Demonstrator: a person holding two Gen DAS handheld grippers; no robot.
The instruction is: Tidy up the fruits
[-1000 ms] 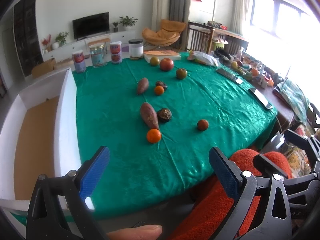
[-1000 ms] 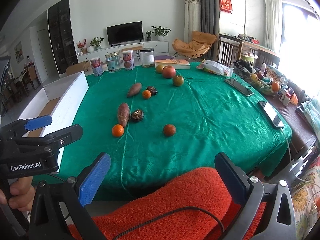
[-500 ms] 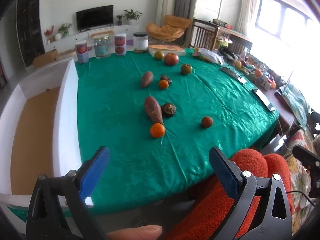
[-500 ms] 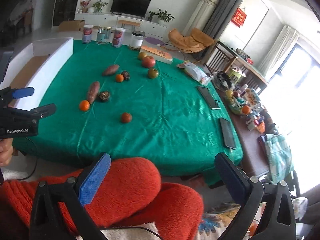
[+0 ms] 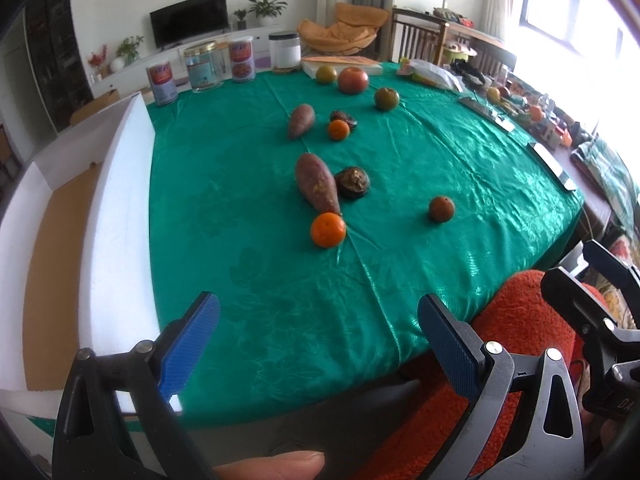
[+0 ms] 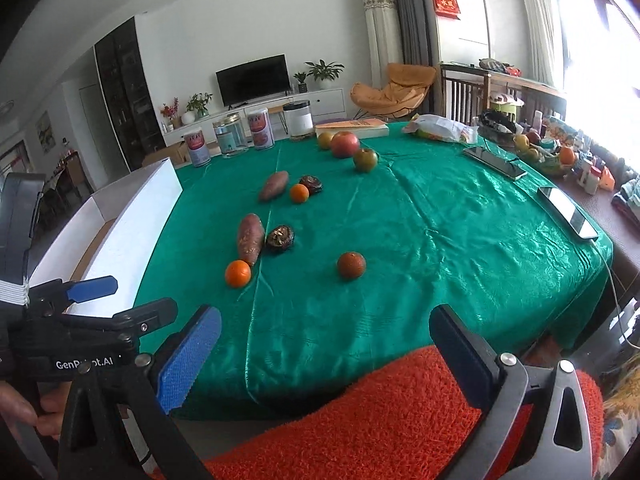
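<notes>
Both tools hang off the near edge of the table with nothing between their blue pads: the left gripper (image 5: pixel 318 334) stands spread wide, and the right gripper (image 6: pixel 326 342) is equally released above an orange-red fuzzy cushion (image 6: pixel 380 412). Past the pads lies the green tablecloth (image 5: pixel 240 184). Nearest on it is an orange (image 5: pixel 328 230), touching the tip of a large sweet potato (image 5: pixel 318 184), with a dark wrinkled fruit (image 5: pixel 353 182) just beside that. A brownish-red round fruit (image 5: pixel 441 209) sits apart to the right. Farther back lie a second sweet potato (image 5: pixel 301 120), a small orange (image 5: pixel 339 129) and another dark fruit (image 5: pixel 345 117). A red apple (image 5: pixel 353 80) and two greenish fruits (image 5: pixel 386 98) rest near the far edge. A white-walled tray (image 5: pixel 120 184) runs along the table's left side.
</notes>
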